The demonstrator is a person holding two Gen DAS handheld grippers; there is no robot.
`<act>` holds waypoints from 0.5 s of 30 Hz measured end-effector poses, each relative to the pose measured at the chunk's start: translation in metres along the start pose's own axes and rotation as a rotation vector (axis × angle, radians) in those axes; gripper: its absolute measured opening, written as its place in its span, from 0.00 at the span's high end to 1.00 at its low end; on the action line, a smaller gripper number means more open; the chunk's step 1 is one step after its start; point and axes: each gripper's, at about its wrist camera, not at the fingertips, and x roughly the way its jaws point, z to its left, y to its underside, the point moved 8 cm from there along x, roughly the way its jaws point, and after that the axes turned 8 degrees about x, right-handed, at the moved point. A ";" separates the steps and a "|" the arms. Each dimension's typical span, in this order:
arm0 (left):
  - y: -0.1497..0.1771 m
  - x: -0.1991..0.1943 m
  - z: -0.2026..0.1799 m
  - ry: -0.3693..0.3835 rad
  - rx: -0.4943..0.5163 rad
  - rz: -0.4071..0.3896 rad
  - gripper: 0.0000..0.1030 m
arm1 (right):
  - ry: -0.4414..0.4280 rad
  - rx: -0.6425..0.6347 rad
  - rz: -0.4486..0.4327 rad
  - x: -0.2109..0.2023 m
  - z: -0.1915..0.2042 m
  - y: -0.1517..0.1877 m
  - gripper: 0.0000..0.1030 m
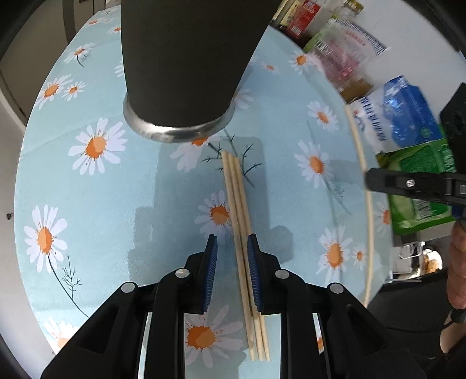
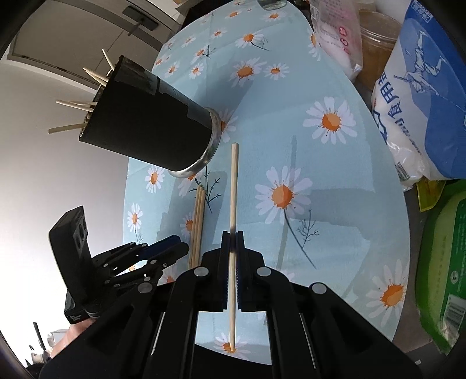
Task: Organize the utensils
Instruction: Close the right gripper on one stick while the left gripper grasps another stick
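Note:
A tall black holder with a metal base [image 1: 180, 67] stands on the daisy tablecloth; in the right wrist view [image 2: 151, 122] several chopsticks stick out of its top. Three wooden chopsticks [image 1: 243, 233] lie side by side on the cloth in front of it, also in the right wrist view [image 2: 198, 221]. My left gripper [image 1: 232, 242] is open, its blue pads either side of these chopsticks, low over them. My right gripper [image 2: 232, 233] is shut on a single chopstick [image 2: 233, 186], held above the cloth and pointing toward the holder. This chopstick shows in the left wrist view [image 1: 367, 204].
The round table's edge [image 2: 402, 204] runs along the right. Beyond it stand a blue-and-white bag [image 2: 428, 96], a green package [image 2: 442, 262], a pink packet [image 2: 337, 32] and a jar [image 2: 375, 38]. Red boxes [image 1: 303, 17] sit at the back.

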 end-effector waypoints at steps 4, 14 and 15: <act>0.000 0.002 0.001 -0.030 -0.007 0.001 0.81 | -0.021 -0.006 -0.002 -0.003 -0.004 0.002 0.96; -0.002 0.005 0.001 -0.067 -0.006 0.027 0.82 | -0.051 -0.022 -0.002 0.000 -0.003 0.002 0.96; -0.003 0.006 -0.001 -0.076 -0.004 0.032 0.82 | -0.054 -0.023 0.001 0.001 -0.003 0.002 0.96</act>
